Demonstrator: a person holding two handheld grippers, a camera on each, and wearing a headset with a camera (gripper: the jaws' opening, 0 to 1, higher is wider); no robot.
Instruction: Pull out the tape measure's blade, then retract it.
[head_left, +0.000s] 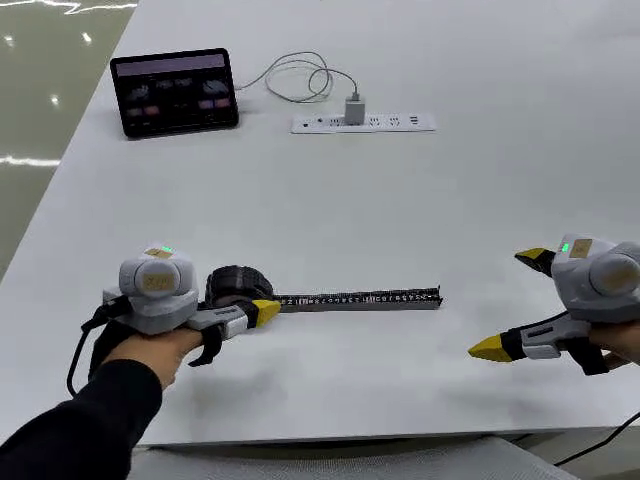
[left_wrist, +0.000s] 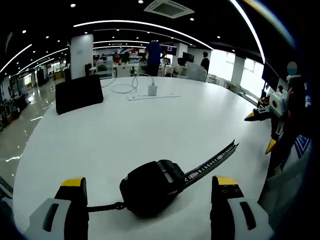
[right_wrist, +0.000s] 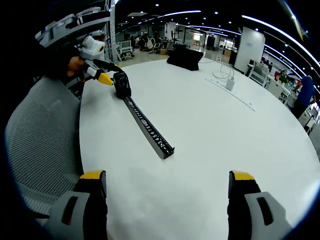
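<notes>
White surface (head_left: 400, 200), open-plan office, strip lights (left_wrist: 140, 24) overhead, glossy floor (head_left: 40, 100) on the left. Tape measure case (head_left: 238, 287) lies near-left, its blade (head_left: 360, 298) out flat towards the right. Left tongs (left_wrist: 148, 182) wide, straddling the case. Right tongs (head_left: 510, 302) wide, empty, near-right, clear of the blade tip. Far side: tablet (head_left: 175, 91), power strip (head_left: 363, 123), charger (head_left: 354, 107).
</notes>
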